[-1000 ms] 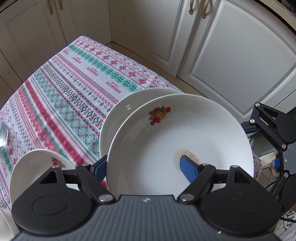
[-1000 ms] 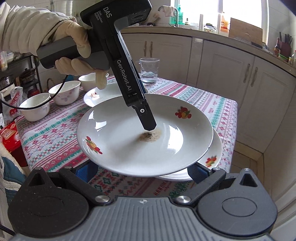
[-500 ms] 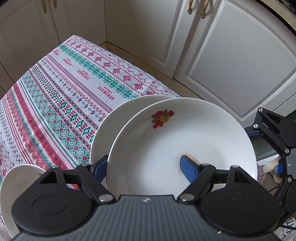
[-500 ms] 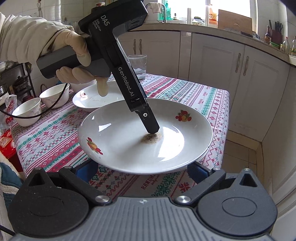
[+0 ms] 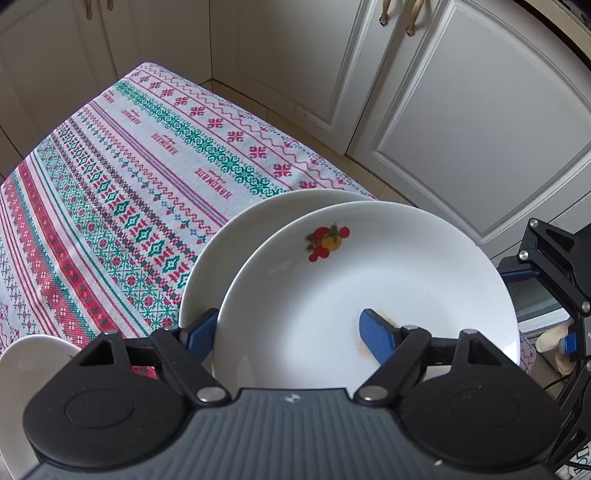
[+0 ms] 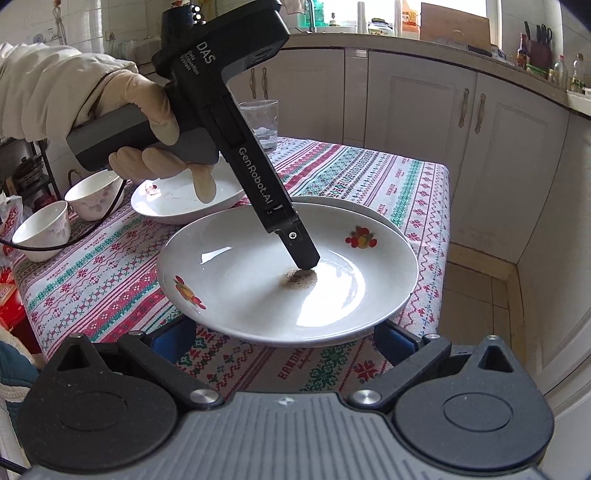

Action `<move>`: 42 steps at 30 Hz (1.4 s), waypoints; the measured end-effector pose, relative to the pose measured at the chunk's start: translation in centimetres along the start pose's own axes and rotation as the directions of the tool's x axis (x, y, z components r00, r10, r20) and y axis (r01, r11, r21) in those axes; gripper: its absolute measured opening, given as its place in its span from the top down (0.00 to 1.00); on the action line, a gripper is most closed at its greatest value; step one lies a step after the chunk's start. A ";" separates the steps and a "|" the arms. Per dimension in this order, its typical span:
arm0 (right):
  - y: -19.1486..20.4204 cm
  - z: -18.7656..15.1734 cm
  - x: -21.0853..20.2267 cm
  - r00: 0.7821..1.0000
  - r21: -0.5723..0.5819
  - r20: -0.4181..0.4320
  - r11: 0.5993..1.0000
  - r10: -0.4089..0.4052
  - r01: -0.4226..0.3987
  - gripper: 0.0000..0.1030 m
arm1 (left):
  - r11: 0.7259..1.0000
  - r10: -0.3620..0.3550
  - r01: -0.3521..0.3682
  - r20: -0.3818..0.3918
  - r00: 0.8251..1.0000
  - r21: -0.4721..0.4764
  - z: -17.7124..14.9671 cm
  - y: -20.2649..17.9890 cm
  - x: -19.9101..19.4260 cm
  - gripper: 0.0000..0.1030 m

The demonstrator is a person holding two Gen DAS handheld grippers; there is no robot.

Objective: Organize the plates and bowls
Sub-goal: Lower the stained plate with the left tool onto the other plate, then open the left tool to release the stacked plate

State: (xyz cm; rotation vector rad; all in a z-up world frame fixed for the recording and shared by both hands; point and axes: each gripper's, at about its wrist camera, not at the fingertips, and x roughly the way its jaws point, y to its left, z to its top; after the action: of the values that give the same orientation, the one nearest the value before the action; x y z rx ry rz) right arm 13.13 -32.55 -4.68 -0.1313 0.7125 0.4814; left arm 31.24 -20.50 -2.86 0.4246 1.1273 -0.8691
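The left claw (image 5: 288,332) is clamped on the rim of a glossy white plate (image 5: 369,295), one blue pad under the rim and one inside the well on a brown smear, holding the round plate nearly level just above a second plate (image 5: 229,258) at the tabletop (image 5: 110,192) corner. The right claw (image 6: 284,339) stands apart below the held plate's near rim, touching nothing. Beyond the second plate the patterned cloth lies bare to its far edge.

Cream panelled kitchen cabinets (image 6: 413,110) wrap the room from 12 to 3 o'clock, beige floor tiles (image 6: 476,280) below, daylight pouring through the window (image 6: 454,7) at 12.
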 end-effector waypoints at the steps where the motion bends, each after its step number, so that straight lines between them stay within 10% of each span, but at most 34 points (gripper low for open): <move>1: 0.0 0.0 0.0 1.000 -0.001 0.000 1.000 -0.002 0.002 0.00 | 1.000 0.000 0.000 0.000 1.000 0.003 0.1 0.0 0.0 0.22; 42: -0.1 -0.1 0.1 0.998 0.046 0.034 0.998 -0.043 0.041 0.00 | 0.996 0.090 -0.090 0.086 0.992 -0.009 -0.7 0.0 -2.9 0.18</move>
State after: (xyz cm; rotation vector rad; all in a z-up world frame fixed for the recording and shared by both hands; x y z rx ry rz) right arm 13.16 -32.60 -4.83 -0.0947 0.6845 0.4259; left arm 30.33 -18.86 -0.50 0.4264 1.0229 -0.7979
